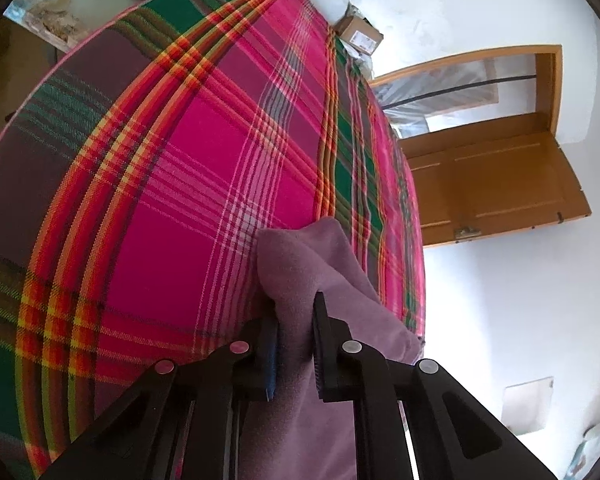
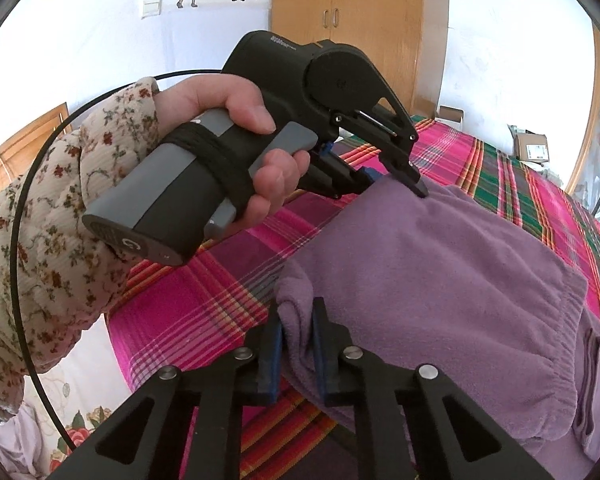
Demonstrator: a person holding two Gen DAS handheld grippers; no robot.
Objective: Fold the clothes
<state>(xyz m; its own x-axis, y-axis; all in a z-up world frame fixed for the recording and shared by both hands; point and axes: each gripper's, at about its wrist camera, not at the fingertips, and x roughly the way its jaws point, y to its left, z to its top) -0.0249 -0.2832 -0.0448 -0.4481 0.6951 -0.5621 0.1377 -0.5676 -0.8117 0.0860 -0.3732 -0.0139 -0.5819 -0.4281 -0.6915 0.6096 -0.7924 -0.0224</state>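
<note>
Both tongs, left [image 1: 294, 344] & right [image 2: 296, 354], clamp purple garment [image 2: 440, 280] edge over bed [image 1: 160, 200]; mid-fold, not flat yet.

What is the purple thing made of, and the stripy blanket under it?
The purple garment looks like soft fleece or brushed knit: matte, fuzzy, rolling in thick folds where the right gripper and left gripper pinch it. The plaid bedcover looks like flat woven cotton; its crossing threads show, though the fibre is uncertain.

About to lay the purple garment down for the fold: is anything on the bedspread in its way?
Nothing visible: both tools, left and right, grip the purple garment, and the plaid bedspread around it is bare.
</note>
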